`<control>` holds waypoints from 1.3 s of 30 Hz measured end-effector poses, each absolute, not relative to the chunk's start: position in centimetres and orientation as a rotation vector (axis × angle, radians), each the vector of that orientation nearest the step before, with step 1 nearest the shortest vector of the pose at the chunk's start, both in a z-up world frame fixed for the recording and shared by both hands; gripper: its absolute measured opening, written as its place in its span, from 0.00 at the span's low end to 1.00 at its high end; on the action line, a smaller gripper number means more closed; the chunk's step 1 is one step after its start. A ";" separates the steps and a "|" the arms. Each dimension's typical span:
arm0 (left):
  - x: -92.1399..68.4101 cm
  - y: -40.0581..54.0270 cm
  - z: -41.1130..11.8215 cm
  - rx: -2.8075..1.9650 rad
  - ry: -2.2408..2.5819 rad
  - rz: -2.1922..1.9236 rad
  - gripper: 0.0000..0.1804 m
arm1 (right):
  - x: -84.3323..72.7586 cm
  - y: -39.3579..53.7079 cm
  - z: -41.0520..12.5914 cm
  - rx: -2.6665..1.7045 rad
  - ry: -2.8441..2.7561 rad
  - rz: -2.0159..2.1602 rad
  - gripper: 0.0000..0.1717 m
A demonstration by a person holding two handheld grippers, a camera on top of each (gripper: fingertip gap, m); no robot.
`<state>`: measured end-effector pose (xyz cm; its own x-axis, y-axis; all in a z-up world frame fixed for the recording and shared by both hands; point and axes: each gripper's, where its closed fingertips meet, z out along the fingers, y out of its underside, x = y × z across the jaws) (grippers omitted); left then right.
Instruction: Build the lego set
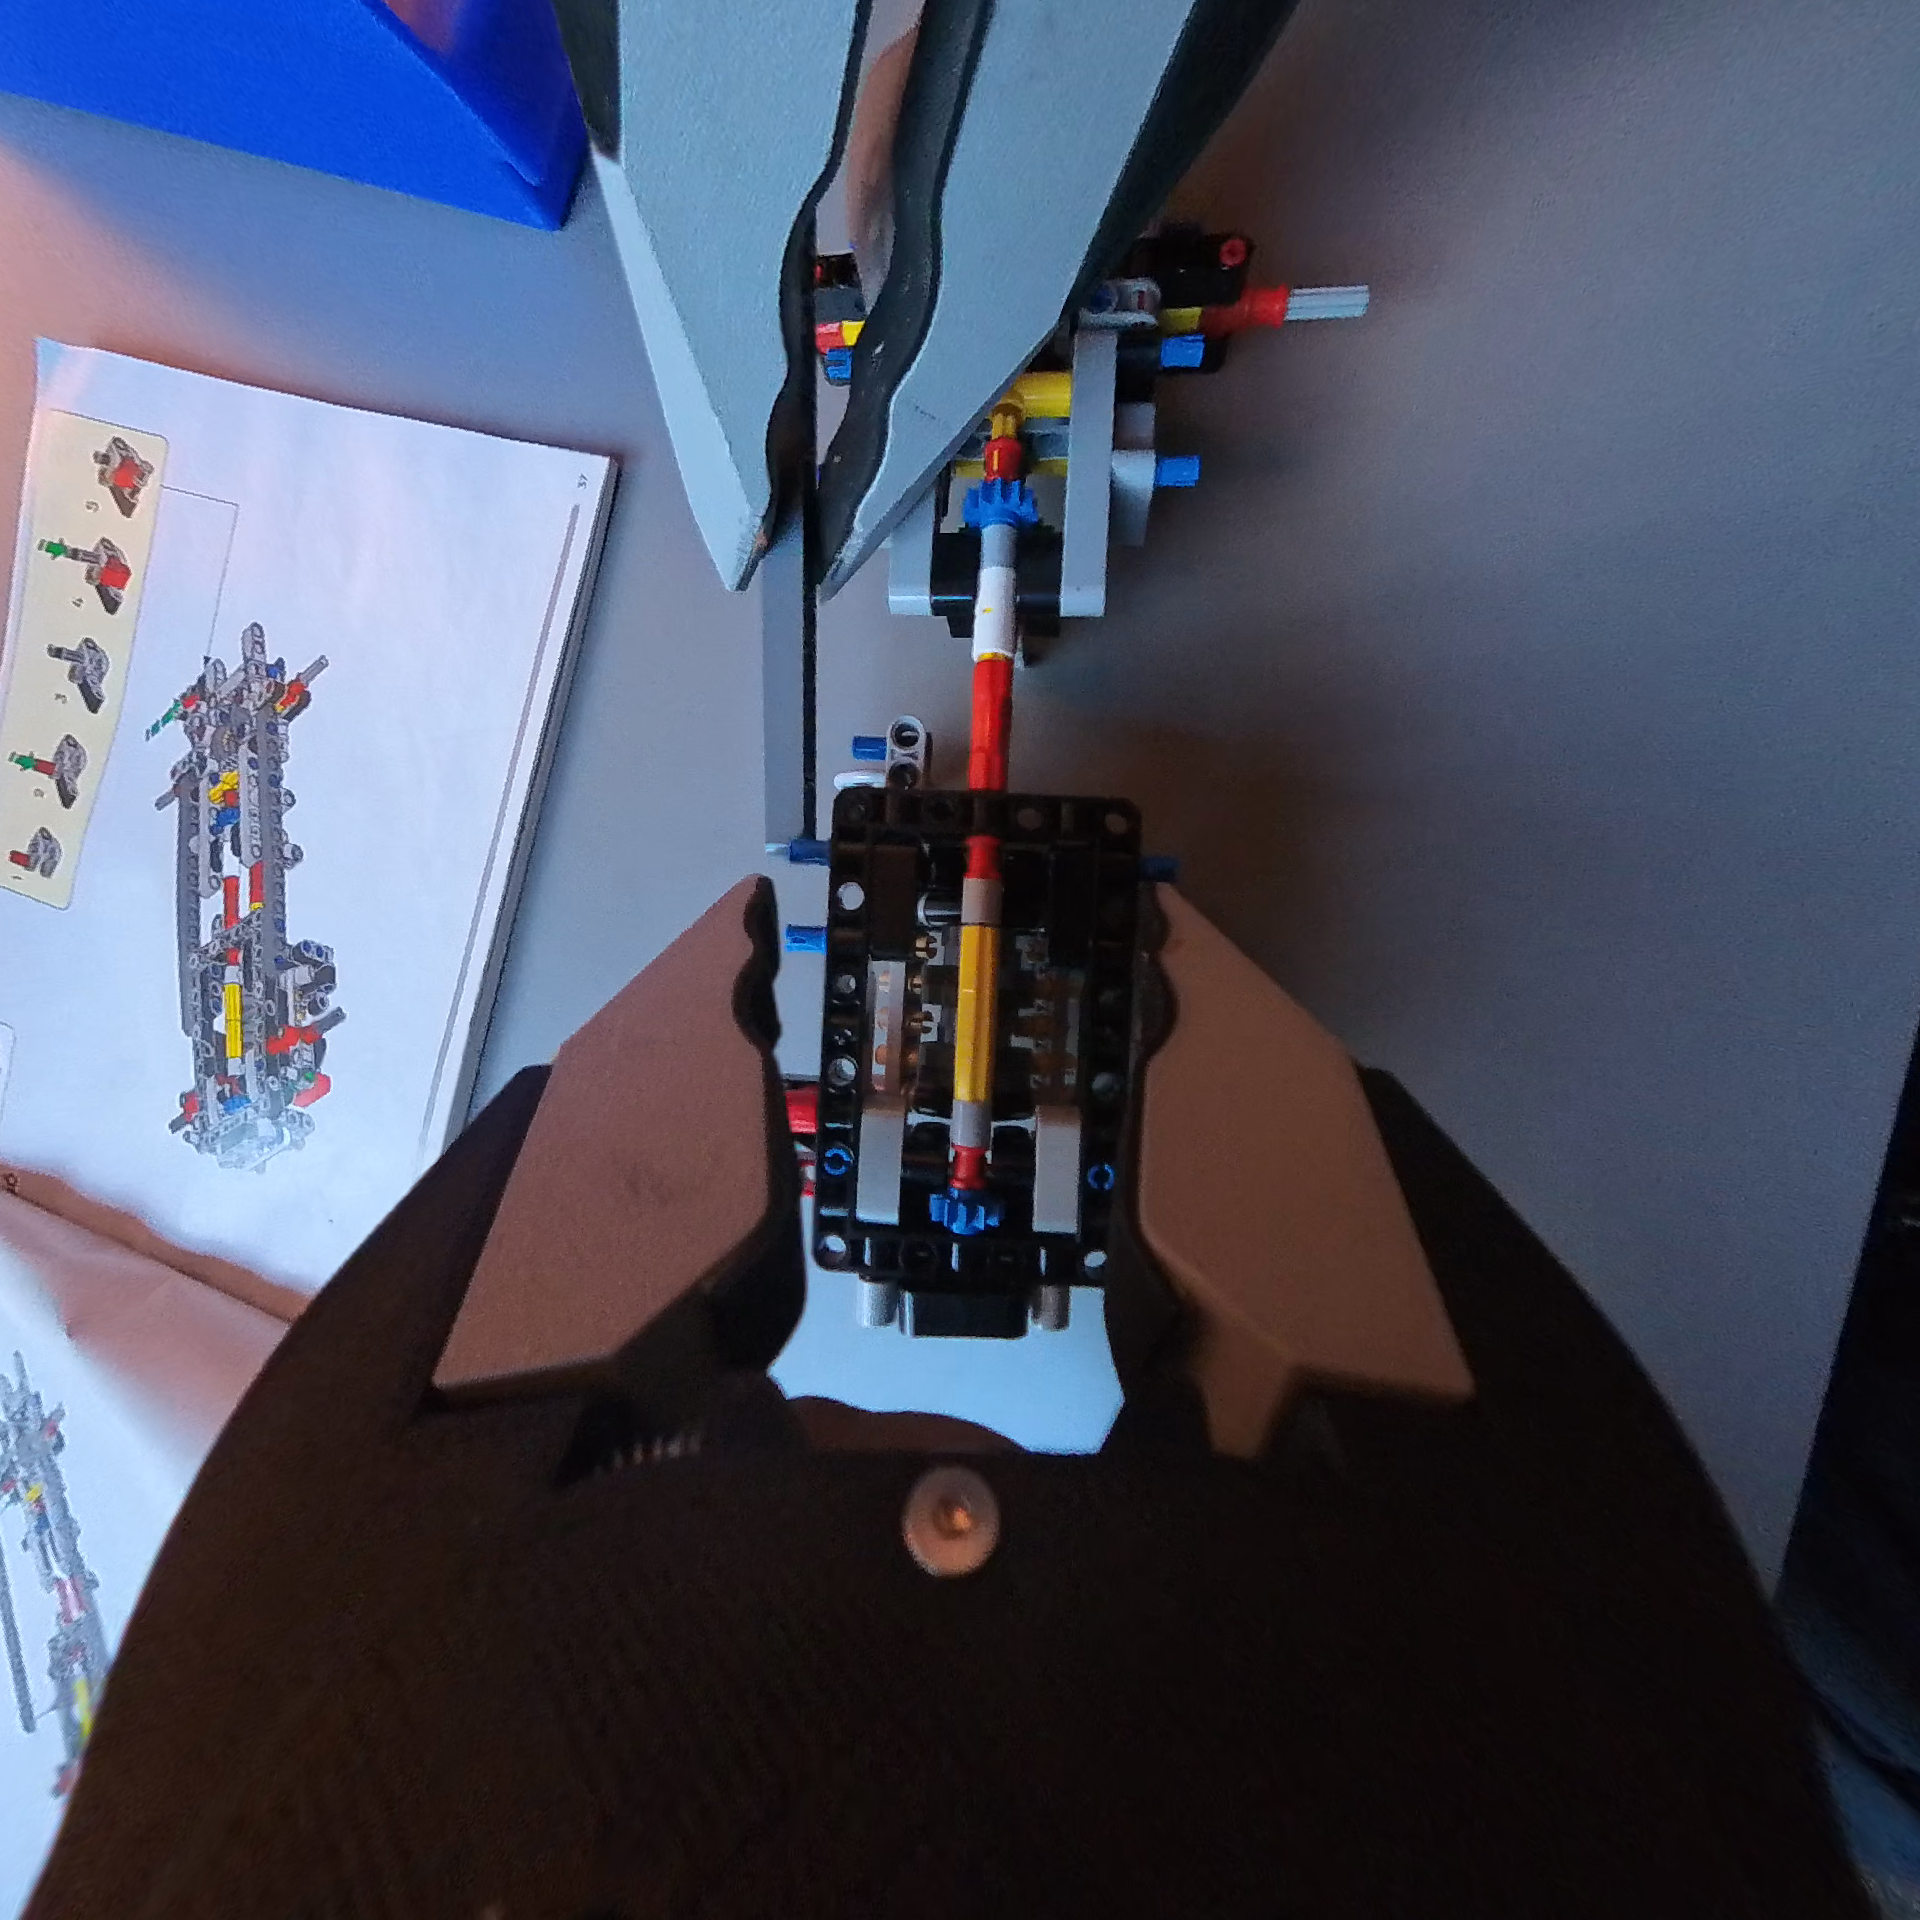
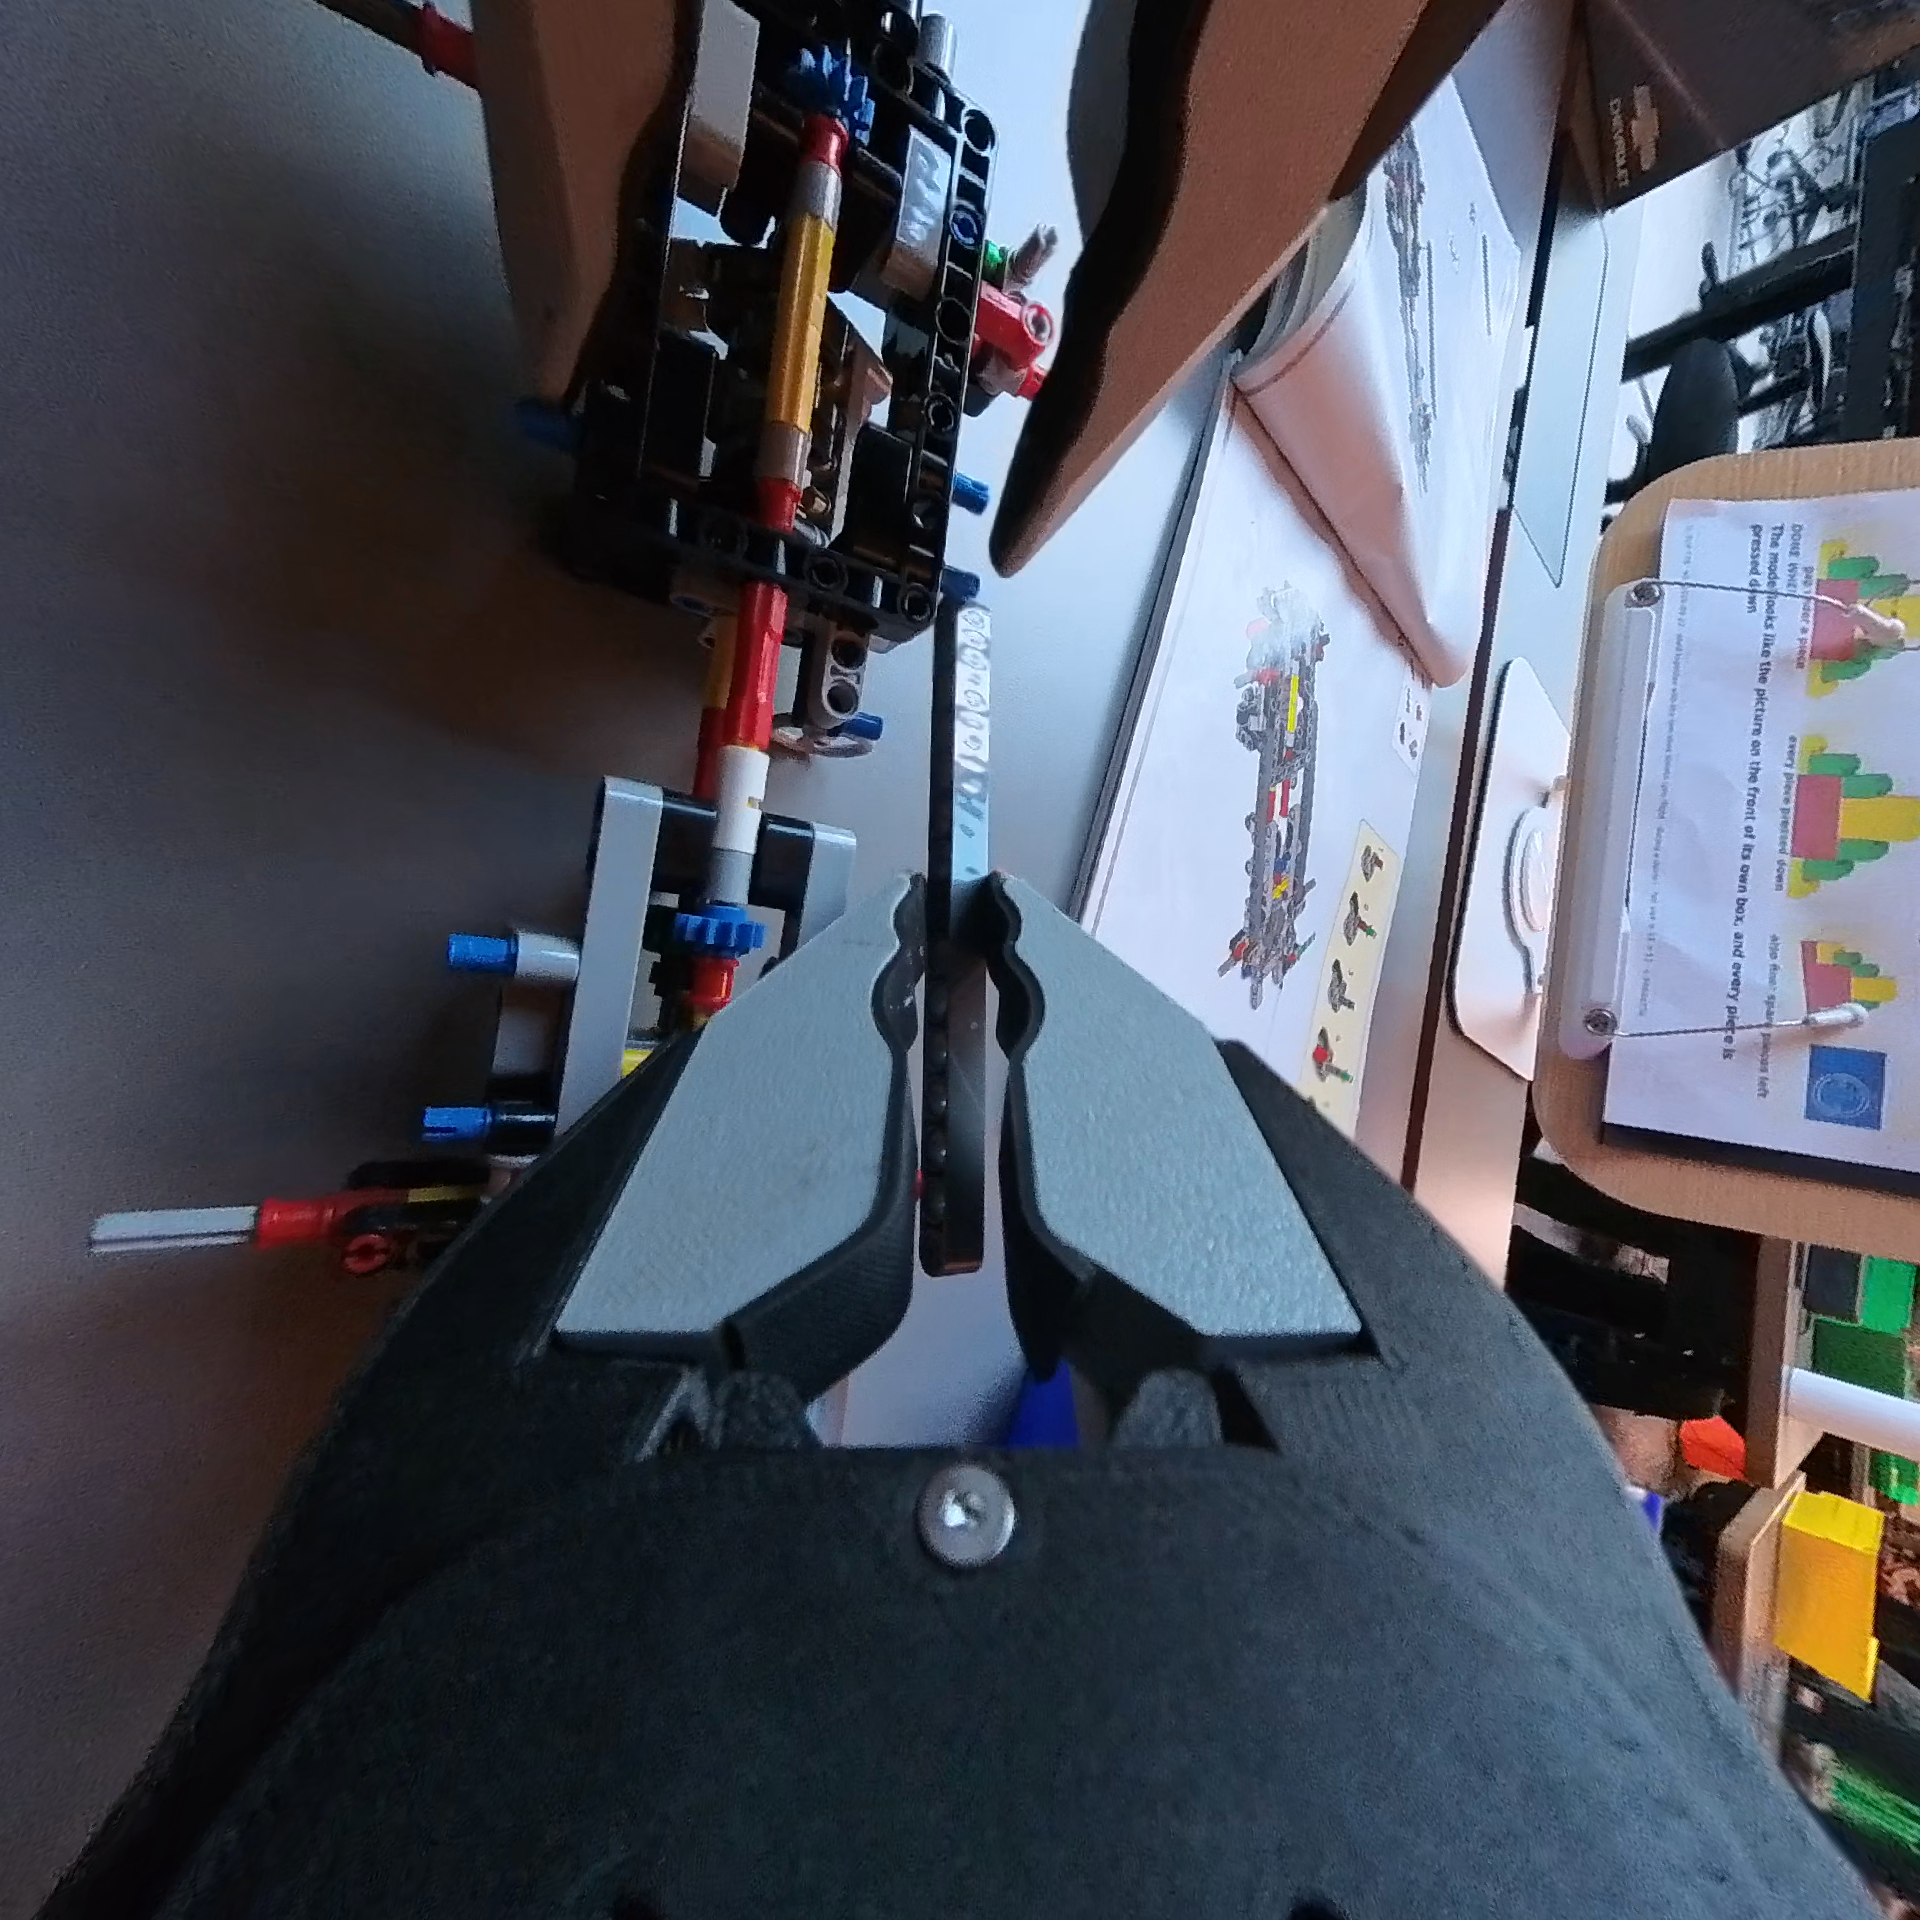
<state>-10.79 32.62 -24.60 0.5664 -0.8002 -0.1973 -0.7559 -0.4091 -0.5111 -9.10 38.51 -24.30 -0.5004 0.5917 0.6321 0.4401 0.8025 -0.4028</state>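
Black frame (image 1: 982, 1029) sits between wide left jaws, right pad touching; right jaws clamp grey beam (image 2: 951, 1039).

grey table (image 1: 1507, 727) — toy-brick chassis (image 1: 977, 1018) | open instruction booklet (image 1: 343, 727) | blue bin (image 1: 312, 94), probably

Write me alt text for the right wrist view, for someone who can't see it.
The right gripper grips a long beam, black and grey, on edge between its grey fingers. Its far end reaches a black-framed toy-brick chassis flanked by the left gripper's brown fingers, an open instruction booklet to the right.
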 end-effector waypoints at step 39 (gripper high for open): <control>-10.6 33.4 -24.7 -2.226 1.314 -0.094 0.42 | -9.3 38.0 -23.5 -0.708 -2.065 0.379 0.04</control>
<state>-10.62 33.43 -24.73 0.5200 -0.8279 -0.2103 -0.7897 -0.3722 -0.4877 -9.31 38.04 -23.49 -0.4378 0.6137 0.6571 0.3404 0.7895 -0.5106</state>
